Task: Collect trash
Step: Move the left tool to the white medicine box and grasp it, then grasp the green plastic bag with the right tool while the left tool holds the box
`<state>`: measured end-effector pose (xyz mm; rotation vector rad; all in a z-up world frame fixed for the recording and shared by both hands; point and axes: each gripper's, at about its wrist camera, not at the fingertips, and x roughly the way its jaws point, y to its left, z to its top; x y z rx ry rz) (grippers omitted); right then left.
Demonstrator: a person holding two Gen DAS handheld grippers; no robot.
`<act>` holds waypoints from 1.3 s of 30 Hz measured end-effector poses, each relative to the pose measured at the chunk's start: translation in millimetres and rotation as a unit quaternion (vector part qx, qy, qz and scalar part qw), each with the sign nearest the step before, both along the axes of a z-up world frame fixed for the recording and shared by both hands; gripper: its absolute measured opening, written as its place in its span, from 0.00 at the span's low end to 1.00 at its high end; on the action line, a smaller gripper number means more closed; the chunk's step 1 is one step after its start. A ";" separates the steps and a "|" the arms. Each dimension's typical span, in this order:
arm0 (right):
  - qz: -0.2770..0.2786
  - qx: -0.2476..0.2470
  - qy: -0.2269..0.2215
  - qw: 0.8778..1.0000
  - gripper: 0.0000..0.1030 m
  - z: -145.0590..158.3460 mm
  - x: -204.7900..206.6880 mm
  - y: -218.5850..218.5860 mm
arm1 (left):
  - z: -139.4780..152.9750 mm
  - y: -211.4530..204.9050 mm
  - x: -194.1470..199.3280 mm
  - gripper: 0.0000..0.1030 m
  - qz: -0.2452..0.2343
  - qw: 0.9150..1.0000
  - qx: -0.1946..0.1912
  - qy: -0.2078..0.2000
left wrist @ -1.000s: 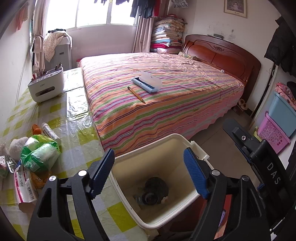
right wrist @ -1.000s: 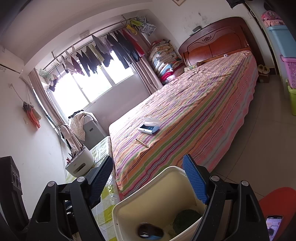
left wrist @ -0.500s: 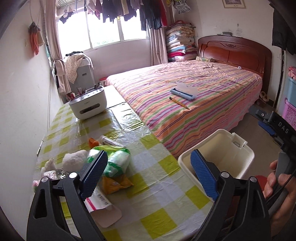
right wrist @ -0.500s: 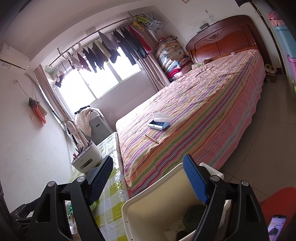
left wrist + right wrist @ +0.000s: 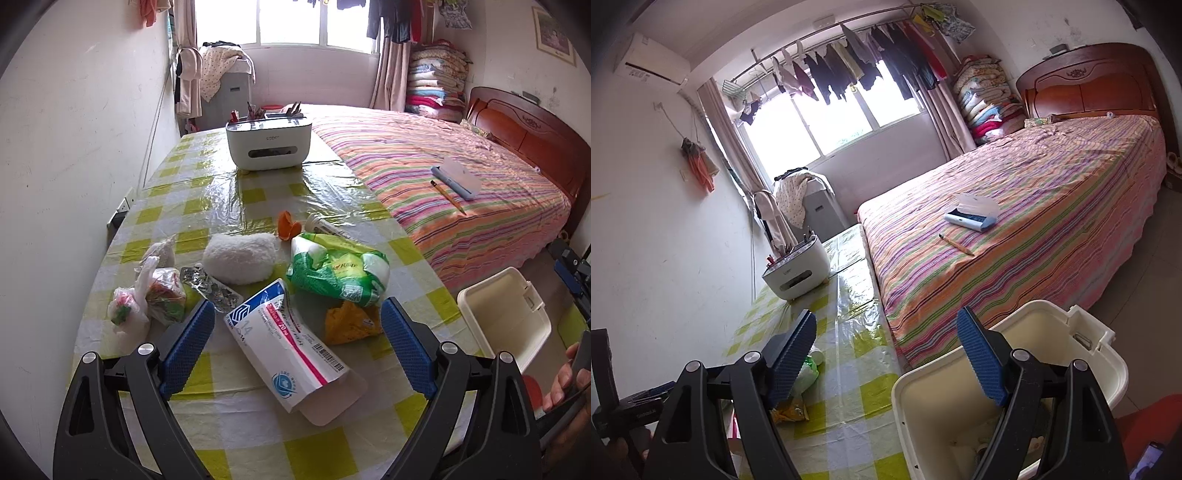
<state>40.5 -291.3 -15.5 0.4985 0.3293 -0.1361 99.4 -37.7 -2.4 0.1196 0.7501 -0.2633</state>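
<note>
The left claw (image 5: 297,349) hung wide open over the near edge of the surface (image 5: 221,192), nothing between its blue pads, and what a heap sat under it! A white packet with a red stripe (image 5: 291,347) lay right between the fingers, tilted toward the near edge. Just beyond it, a green-and-white plastic bag (image 5: 338,269) sat bunched up, touching a crumpled yellow wrapper (image 5: 349,323) on its near side. A fluffy white wad (image 5: 240,256) rested toward the middle, with a silver blister pack (image 5: 212,288) just beside it and a knotted clear bag of scraps (image 5: 147,299) near the left edge. A bit of orange peel (image 5: 287,227) and a white tube (image 5: 325,227) lay farther back. Far off, by the far edge, stood a white organiser box (image 5: 269,138) with pens in it. The cream trash bin (image 5: 506,317) stood off the right edge, between the surface and the striped bed (image 5: 443,173). The right claw (image 5: 886,363) gaped open too, empty, poised above the bin's rim (image 5: 923,373) at the right edge of the surface. On the bed lay a blue case (image 5: 971,218) and a pencil (image 5: 956,244), close but apart.
</note>
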 end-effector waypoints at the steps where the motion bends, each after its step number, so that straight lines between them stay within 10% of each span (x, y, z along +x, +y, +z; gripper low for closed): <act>1: 0.006 -0.002 0.002 1.000 0.74 0.1 4.0 5.1 | -4.2 0.3 1.9 0.87 0.000 1.000 0.008 0.007; 14: 0.051 -0.021 0.007 0.998 0.74 4.5 28.3 52.2 | -61.9 31.4 30.3 0.87 0.043 0.985 -0.031 0.164; 29: 0.078 -0.031 0.003 0.996 0.74 9.9 45.3 81.4 | -87.9 38.3 56.5 0.84 0.082 0.960 -0.113 0.243; 39: 0.090 -0.032 0.012 0.995 0.74 7.8 60.5 96.8 | -100.2 42.1 60.7 0.53 0.073 0.950 -0.156 0.262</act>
